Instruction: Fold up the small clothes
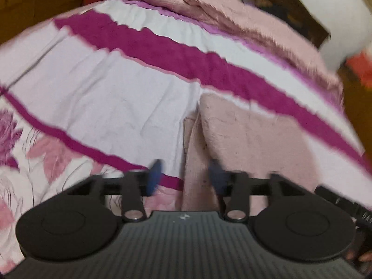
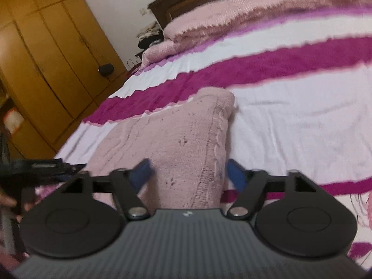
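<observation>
A small pale pink knitted garment (image 1: 251, 139) lies folded on the striped bedspread (image 1: 116, 88). In the left wrist view my left gripper (image 1: 186, 176) stands open low over the garment's near left edge, where a folded flap shows, and its blue pads do not press the cloth. In the right wrist view the garment (image 2: 176, 127) stretches away from me. My right gripper (image 2: 188, 173) is open wide astride the garment's near end, with the knit between the pads but not pinched. Both views are blurred.
The bedspread (image 2: 290, 121) is white with magenta stripes and pink flowers. Pink fluffy pillows (image 2: 244, 14) lie at the head of the bed. A wooden wardrobe (image 2: 46, 53) stands beyond the bed's left side. A hand (image 2: 9, 203) shows at the left edge.
</observation>
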Motion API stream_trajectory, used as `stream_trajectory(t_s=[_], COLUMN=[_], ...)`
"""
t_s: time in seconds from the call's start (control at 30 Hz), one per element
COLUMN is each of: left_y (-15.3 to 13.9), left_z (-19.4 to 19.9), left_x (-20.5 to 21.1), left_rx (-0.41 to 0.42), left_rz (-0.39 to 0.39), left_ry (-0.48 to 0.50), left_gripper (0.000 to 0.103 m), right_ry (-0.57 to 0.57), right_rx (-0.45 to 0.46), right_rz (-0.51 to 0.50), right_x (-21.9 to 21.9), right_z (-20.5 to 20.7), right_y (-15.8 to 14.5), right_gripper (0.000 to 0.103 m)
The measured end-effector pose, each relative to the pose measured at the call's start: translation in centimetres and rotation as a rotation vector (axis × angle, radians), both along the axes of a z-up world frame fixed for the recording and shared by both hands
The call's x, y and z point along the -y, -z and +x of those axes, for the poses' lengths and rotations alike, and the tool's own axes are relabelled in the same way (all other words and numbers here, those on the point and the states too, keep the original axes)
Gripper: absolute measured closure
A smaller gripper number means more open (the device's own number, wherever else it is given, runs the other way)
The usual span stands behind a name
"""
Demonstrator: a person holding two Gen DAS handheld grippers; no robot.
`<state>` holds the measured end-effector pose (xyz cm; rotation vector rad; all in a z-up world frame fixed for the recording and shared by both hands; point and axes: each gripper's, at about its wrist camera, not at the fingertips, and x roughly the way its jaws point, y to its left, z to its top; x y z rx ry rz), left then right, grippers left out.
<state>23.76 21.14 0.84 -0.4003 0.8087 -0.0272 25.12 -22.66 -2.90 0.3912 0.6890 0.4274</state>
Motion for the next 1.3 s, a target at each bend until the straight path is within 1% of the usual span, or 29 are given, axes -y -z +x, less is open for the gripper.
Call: stream_trajectory(t_s=[0.03,0.07,0.13,0.2,0.27,0.33,0.43,0.47,0.53,0.67,0.7,0.77,0.8,0.83,0.87,0.9,0.93,0.97,1.0,1.13,1.23,1.3], left_y=[-0.4,-0.8,-1.6,-2.1,-1.8,-1.3,0.7,1.3,2.4,3.8,4.1,4.6,4.8,5.0,5.1,5.0,4.9,4.5,4.1,1.1,-1.0,-1.9], left_z=[-0.5,-0.8,-1.1,-1.3,-1.0,-1.2,-0.9,-1.0,-1.3,-1.0,-0.9,-0.8,-0.8,-0.8,-1.0,-1.1,-1.4,-1.7,-2.0,-4.5,-6.8,-8.5], left_x=[-0.4,-0.6,-0.6,-0.2,0.7,1.8,3.3,3.5,3.5,3.4,3.4,3.7,3.7,3.8,3.7,3.5,3.5,3.4,3.5,4.4,5.8,6.5], left_rx=[0.018,0.031,0.064,0.079,0.067,0.044,-0.019,-0.021,-0.021,-0.049,-0.049,-0.047,-0.043,-0.04,-0.033,-0.026,-0.02,-0.017,-0.01,0.035,0.041,0.036], left_rz=[-0.009,-0.01,-0.026,-0.047,-0.051,-0.03,0.04,0.035,-0.018,-0.168,-0.196,-0.255,-0.27,-0.29,-0.315,-0.334,-0.344,-0.346,-0.344,-0.361,-0.341,-0.361], left_ry=[-0.024,-0.033,-0.032,-0.008,0.033,0.059,0.068,0.075,0.074,0.071,0.08,0.102,0.099,0.099,0.093,0.093,0.095,0.099,0.104,0.154,0.194,0.21], left_gripper=[0.026,0.023,0.021,0.02,0.019,0.019,0.019,0.019,0.019,0.019,0.021,0.027,0.033,0.039,0.042,0.047,0.05,0.051,0.052,0.053,0.053,0.053], right_ry=[-0.003,0.0,0.003,0.006,0.003,-0.008,-0.015,-0.02,-0.035,-0.045,-0.058,-0.096,-0.12,-0.115,-0.104,-0.107,-0.103,-0.104,-0.109,-0.148,-0.174,-0.176], right_rx=[-0.026,-0.057,-0.103,-0.158,-0.211,-0.238,-0.215,-0.209,-0.2,-0.176,-0.169,-0.15,-0.134,-0.12,-0.107,-0.101,-0.093,-0.08,-0.074,-0.055,-0.037,-0.045], right_rz=[0.032,0.065,0.108,0.145,0.167,0.176,0.192,0.2,0.203,0.177,0.163,0.134,0.121,0.11,0.101,0.109,0.115,0.119,0.128,0.173,0.132,0.112], right_x=[0.6,1.2,2.0,2.5,2.7,2.5,2.3,2.2,1.8,0.7,0.3,-0.7,-1.3,-1.7,-2.0,-2.2,-2.3,-2.3,-2.3,-1.9,-1.8,-1.2], right_z=[0.3,0.6,0.9,1.4,1.8,1.9,1.8,1.9,2.2,2.7,2.8,3.0,3.0,2.9,2.7,2.6,2.4,2.1,1.8,-0.1,-2.2,-3.7], right_y=[0.0,0.0,0.2,0.7,1.4,2.2,3.1,3.3,3.6,3.6,3.5,3.3,3.2,3.2,2.9,2.5,2.0,1.2,0.6,-2.7,-5.0,-6.0], right_gripper=[0.017,0.017,0.017,0.016,0.016,0.016,0.014,0.011,0.009,0.009,0.009,0.009,0.011,0.017,0.032,0.044,0.047,0.051,0.053,0.054,0.054,0.054])
